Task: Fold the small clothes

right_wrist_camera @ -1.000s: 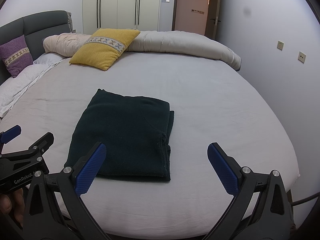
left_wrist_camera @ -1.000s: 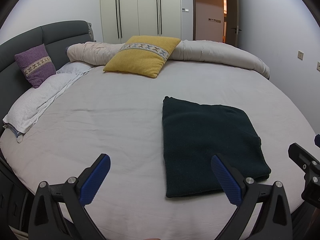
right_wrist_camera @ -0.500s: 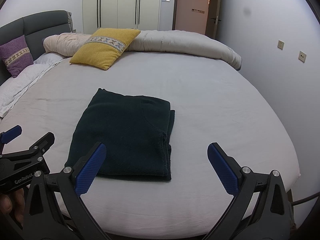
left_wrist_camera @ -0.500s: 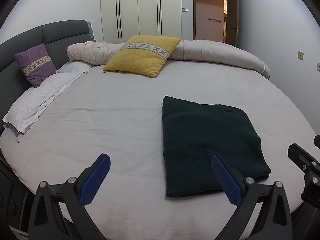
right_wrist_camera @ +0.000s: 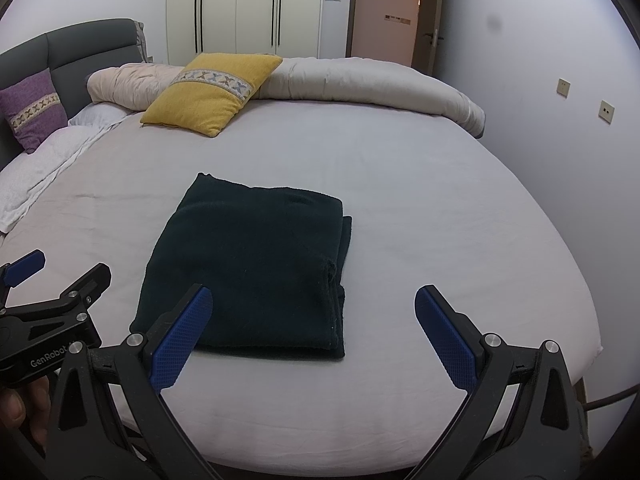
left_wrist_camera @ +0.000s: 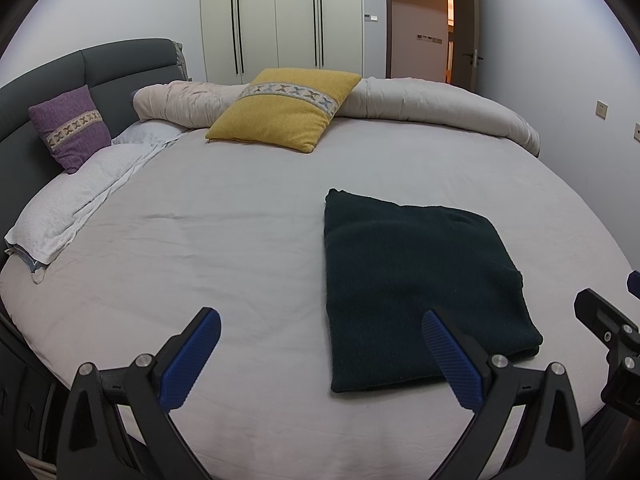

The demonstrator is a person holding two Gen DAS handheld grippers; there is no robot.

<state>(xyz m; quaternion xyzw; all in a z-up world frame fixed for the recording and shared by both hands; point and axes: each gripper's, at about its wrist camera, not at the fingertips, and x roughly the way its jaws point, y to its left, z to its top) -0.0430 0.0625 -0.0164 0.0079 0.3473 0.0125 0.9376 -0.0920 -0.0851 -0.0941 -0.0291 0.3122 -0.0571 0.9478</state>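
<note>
A dark green garment (left_wrist_camera: 416,280) lies folded into a flat rectangle on the bed's pale sheet (left_wrist_camera: 224,248); it also shows in the right wrist view (right_wrist_camera: 256,264). My left gripper (left_wrist_camera: 320,344) is open and empty, held above the bed's near edge, left of the garment's near corner. My right gripper (right_wrist_camera: 312,320) is open and empty, above the near edge, just short of the garment's near right corner. Each gripper's side shows at the other view's edge.
A yellow cushion (left_wrist_camera: 284,108) and a rolled duvet (left_wrist_camera: 440,104) lie at the far side. A purple cushion (left_wrist_camera: 70,128) leans on the grey headboard (left_wrist_camera: 100,64), with a white pillow (left_wrist_camera: 76,200) at the left. A wall (right_wrist_camera: 560,120) runs close on the right.
</note>
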